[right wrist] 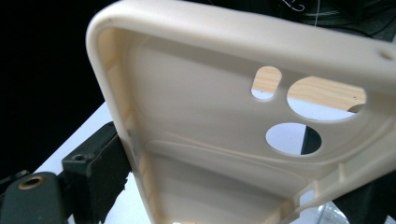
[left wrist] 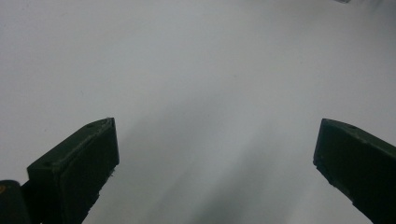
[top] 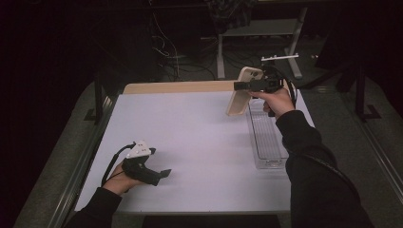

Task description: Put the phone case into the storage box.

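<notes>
your right hand-held gripper point(top: 243, 86) is clamped on the cream phone case point(top: 241, 91), its jaws pressing the two long edges, and it holds the case raised and nearly upright above the far right part of the table point(top: 190, 142), just beside the far end of the clear plastic tray point(top: 266, 142); in the right gripper view the case point(right wrist: 210, 121) turns its hollow inner side and camera cutouts toward the camera. your left hand-held gripper point(top: 164, 174) rests low over the near left of the table with its jaws wide apart and nothing between them, well apart from the case.
</notes>
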The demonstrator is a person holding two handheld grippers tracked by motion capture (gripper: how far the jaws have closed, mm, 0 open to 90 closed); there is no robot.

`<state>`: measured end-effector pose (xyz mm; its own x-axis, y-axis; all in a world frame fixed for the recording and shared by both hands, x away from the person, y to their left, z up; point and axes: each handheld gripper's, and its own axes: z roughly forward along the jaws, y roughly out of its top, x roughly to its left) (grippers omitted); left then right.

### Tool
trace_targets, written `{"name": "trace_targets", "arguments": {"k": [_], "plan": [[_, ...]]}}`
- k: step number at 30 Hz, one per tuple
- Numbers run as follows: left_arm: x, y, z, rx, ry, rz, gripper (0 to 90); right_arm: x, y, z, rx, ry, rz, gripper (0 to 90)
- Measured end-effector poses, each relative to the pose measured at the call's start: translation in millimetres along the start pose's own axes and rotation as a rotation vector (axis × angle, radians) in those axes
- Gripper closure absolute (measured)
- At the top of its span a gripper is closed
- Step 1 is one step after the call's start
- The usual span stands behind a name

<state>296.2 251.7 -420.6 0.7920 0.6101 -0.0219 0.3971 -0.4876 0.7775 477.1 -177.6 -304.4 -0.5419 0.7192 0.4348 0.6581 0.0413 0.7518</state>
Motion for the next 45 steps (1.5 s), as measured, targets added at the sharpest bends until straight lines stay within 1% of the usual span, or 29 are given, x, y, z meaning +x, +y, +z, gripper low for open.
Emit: {"name": "trace_targets", "arguments": {"k": [7, 11, 18, 20, 26, 29, 32, 37, 45], "plan": [[-0.2, 0.0, 0.0, 0.002, -0.002, 0.000, 0.0, -4.7, 2.1, -5.7, -0.003, -0.015, 0.006, 9.9], [-1.1, 0.0, 0.6, -0.007, -0.005, -0.011, 0.0, -7.9, 2.4, -8.5, -0.005, -0.023, 0.014, 9.9], [-0.6, 0.1, 0.4, -0.007, -0.007, -0.007, 0.0, -14.2, 2.5, -12.4, -0.008, -0.040, 0.023, 9.9], [-0.6, 0.1, 0.3, -0.007, -0.009, -0.012, 0.0, -16.4, 2.8, -13.5, -0.009, -0.045, 0.028, 9.9], [-0.7, 0.0, 0.7, -0.009, -0.007, -0.014, 0.0, -23.1, 2.8, -16.8, -0.007, -0.068, 0.037, 9.9], [-0.6, 0.0, 0.6, -0.005, -0.006, -0.009, 0.0, -26.3, 2.7, -18.0, -0.007, -0.080, 0.038, 9.9], [-1.1, -0.1, 0.7, -0.005, -0.008, -0.013, 0.0, -29.5, 2.8, -19.9, -0.005, -0.091, 0.038, 9.9], [-0.6, -0.1, 0.5, 0.000, -0.007, -0.007, 0.0, -35.0, 2.8, -23.8, -0.008, -0.106, 0.042, 9.9], [-1.6, -0.2, 1.3, -0.003, -0.008, -0.014, 0.0, -43.2, 0.9, -28.8, 0.003, -0.141, 0.051, 10.0]]}}
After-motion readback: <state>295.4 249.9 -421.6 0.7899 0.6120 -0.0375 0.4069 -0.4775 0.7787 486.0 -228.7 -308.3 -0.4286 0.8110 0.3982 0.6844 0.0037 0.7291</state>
